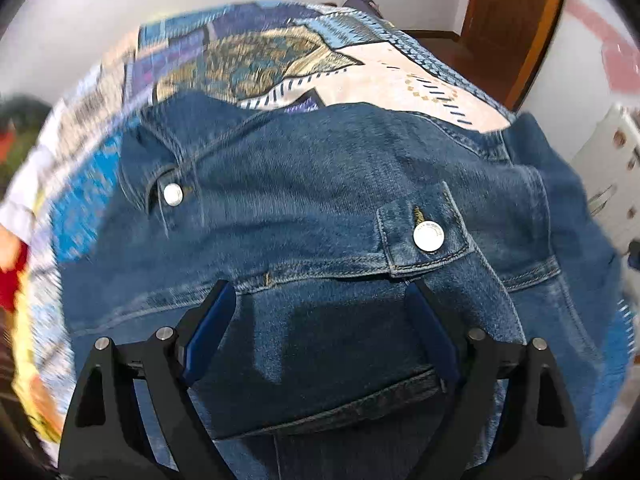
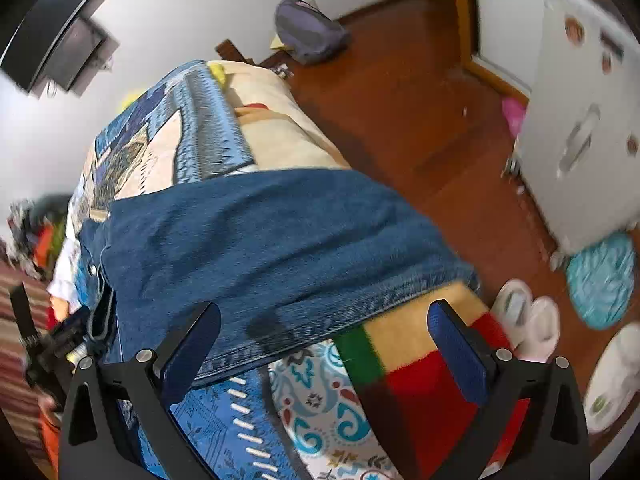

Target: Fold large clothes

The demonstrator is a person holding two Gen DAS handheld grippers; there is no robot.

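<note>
A blue denim jacket with metal buttons lies spread on a patterned bedspread. My left gripper hovers just over it, jaws wide open, nothing between the blue pads. In the right wrist view the jacket stretches across the bed, its stitched hem nearest to me. My right gripper is open above that hem, one finger over the denim, the other over a striped blanket. Neither gripper holds cloth.
The bed's right edge drops to a wooden floor. There stand a white cabinet, white slippers, a teal cushion and a purple backpack. Loose clothes are piled at the left.
</note>
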